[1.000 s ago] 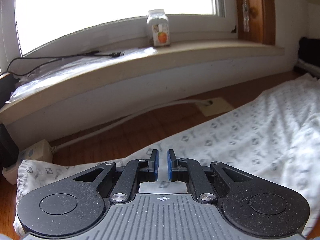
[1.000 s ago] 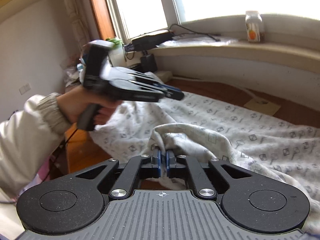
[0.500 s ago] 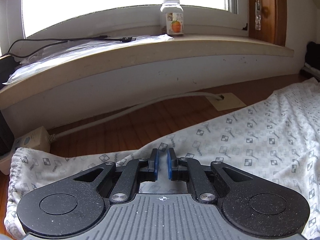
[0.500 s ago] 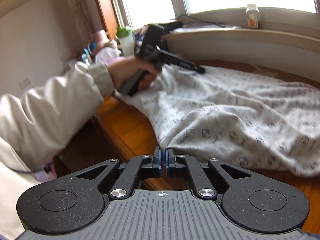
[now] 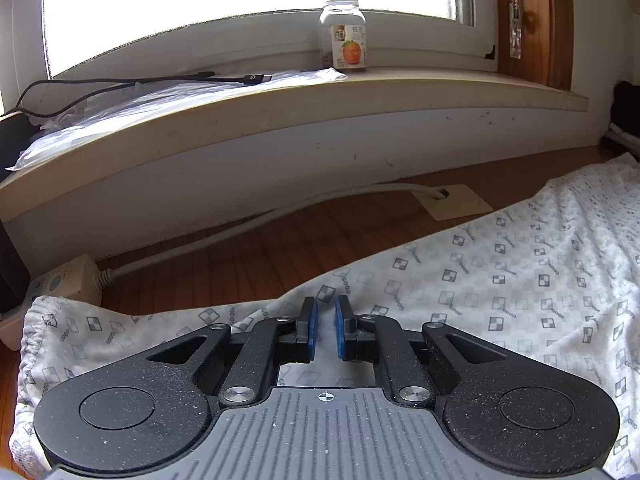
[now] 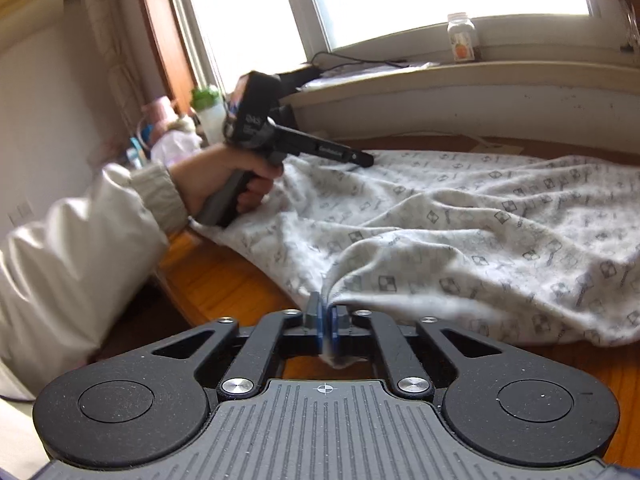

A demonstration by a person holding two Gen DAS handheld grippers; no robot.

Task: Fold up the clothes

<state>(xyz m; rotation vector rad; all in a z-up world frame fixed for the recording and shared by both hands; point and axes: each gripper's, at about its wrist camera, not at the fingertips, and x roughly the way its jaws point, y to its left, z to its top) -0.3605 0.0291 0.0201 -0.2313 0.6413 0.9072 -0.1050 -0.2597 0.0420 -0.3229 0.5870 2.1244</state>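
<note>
The right gripper (image 6: 327,326) is clamped on a pinched edge of the patterned garment (image 6: 460,240); a tuft of the pale cloth pokes out below its blue pads (image 6: 319,330), which stand nearly together. From that pinch the fabric rises in a ridge and spreads away across the wooden surface (image 6: 224,280) toward the window sill (image 6: 500,74).

The left gripper (image 5: 324,330) has its blue pads (image 5: 312,330) a small gap apart, with nothing held between them; it hovers low over the garment's far edge (image 5: 500,280), whether touching it cannot be told. In the right wrist view this same gripper (image 6: 362,159) is seen from the side, gripped by a hand (image 6: 224,184) in a cream ribbed-cuff sleeve (image 6: 80,240), its tip over the garment on the side nearest the sill.

The garment, white-grey with small checker squares and "GOOD" lettering, lies spread and wrinkled on the wood below the sill; a gathered hem (image 5: 30,344) shows at its left end. Just beyond that end sits a beige power strip (image 5: 68,280), from which a white cable (image 5: 260,220) runs along the wall under the sill to a square floor plate (image 5: 452,202). On the sill stand a clear jar with an orange on its label (image 5: 343,34), a black USB cable (image 5: 160,79) and a plastic sheet (image 5: 140,104). Left of the sill, bottles and a green-topped cup (image 6: 208,110) crowd a blurred corner.
</note>
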